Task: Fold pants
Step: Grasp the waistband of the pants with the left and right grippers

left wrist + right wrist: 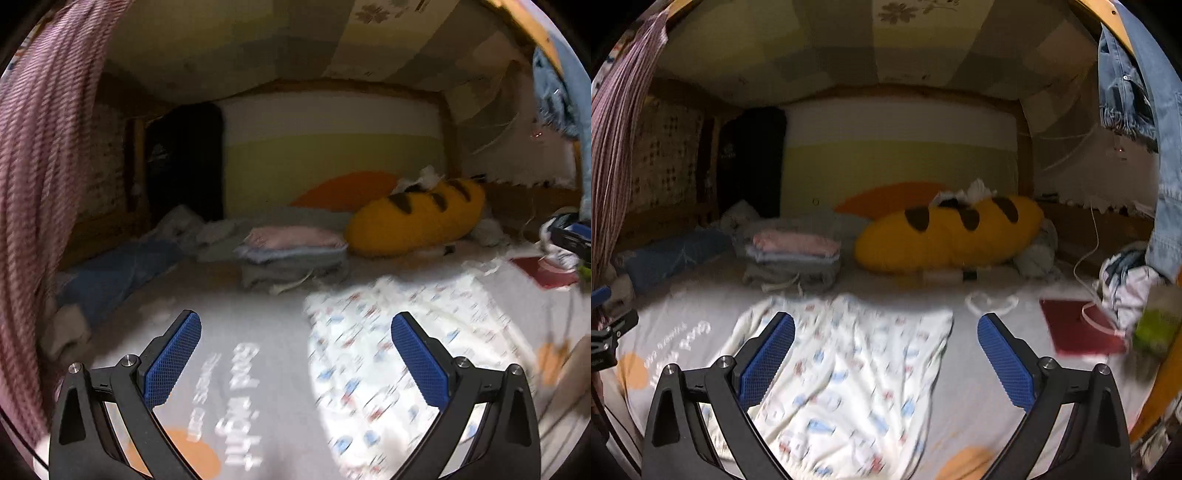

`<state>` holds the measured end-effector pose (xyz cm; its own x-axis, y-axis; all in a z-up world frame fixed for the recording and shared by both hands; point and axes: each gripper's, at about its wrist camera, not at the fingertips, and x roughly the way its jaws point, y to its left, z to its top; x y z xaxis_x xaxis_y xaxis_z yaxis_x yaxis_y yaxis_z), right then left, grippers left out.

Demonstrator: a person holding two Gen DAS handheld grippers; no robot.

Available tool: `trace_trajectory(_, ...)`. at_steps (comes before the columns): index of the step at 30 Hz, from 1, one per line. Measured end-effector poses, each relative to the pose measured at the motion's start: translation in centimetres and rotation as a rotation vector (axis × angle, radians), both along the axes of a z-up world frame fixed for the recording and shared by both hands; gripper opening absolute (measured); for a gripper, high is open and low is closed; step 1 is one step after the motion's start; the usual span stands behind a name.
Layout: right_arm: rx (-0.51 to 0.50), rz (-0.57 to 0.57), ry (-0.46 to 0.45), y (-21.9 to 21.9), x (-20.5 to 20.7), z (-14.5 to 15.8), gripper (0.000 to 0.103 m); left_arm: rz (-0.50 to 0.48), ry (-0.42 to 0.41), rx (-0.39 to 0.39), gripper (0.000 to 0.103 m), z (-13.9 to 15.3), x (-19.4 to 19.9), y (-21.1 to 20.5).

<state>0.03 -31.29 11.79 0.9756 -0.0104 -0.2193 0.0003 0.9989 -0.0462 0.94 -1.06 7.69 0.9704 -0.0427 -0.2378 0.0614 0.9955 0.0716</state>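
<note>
White pants with a small blue and red print (pixel 846 373) lie spread and wrinkled on the grey bed sheet (pixel 982 384). They also show in the left wrist view (pixel 391 369), to the right of the left gripper. My right gripper (pixel 886 362) is open and empty, hovering over the pants. My left gripper (pixel 295 362) is open and empty, over the sheet's white lettering beside the pants' left edge. Part of the left gripper (pixel 605 332) shows at the left edge of the right wrist view.
A stack of folded clothes (pixel 794 254) and a yellow bread-shaped pillow (pixel 945 236) lie at the far end of the bed. A red book (pixel 1078 328) with a white cable lies at the right. A striped curtain (pixel 40 184) hangs left; denim (pixel 1145 110) hangs right.
</note>
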Motion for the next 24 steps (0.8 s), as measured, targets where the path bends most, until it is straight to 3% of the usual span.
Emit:
trace_trajectory(2, 0.036, -0.015, -0.008, -1.7, 1.2, 1.6, 0.085, -0.036, -0.025, 0.017, 0.102, 1.6, 1.3, -0.6)
trace_trajectory(5, 0.115, -0.011, -0.005, -4.0, 2.8, 3.1, 0.07, -0.076, -0.045, 0.047, 0.102, 4.3, 4.8, -2.3)
trace_trajectory(8, 0.193, -0.001, -0.051, -6.3, 3.5, 3.9, 0.067, -0.11, -0.046, -0.004, 0.102, 6.3, 7.9, -3.5)
trace_trajectory(12, 0.206, -0.016, -0.109, -8.2, 4.1, 4.3, 0.066, -0.083, -0.133, -0.097, 0.102, 8.4, 10.4, -4.9)
trace_trajectory(14, 0.175, -0.021, -0.072, -8.8, 5.8, 4.4, 0.066, -0.077, -0.144, -0.142, 0.102, 9.0, 11.8, -5.7)
trace_trajectory(16, 0.183, -0.02, -0.032, -9.5, 7.6, 4.1, 0.066, -0.012, -0.125, -0.182, 0.102, 9.1, 13.2, -6.3)
trace_trajectory(17, 0.204, -0.015, -0.005, -10.1, 8.9, 3.8, 0.066, 0.014, -0.121, -0.177, 0.102, 9.1, 14.0, -6.7)
trace_trajectory(21, 0.309, -0.021, 0.1, -12.6, 14.2, 2.4, 0.066, -0.07, -0.089, -0.092, 0.102, 8.0, 18.0, -9.4)
trace_trajectory(24, 0.326, -0.056, 0.152, -13.8, 18.0, 1.5, 0.066, -0.105, -0.046, -0.047, 0.102, 7.2, 21.8, -11.5)
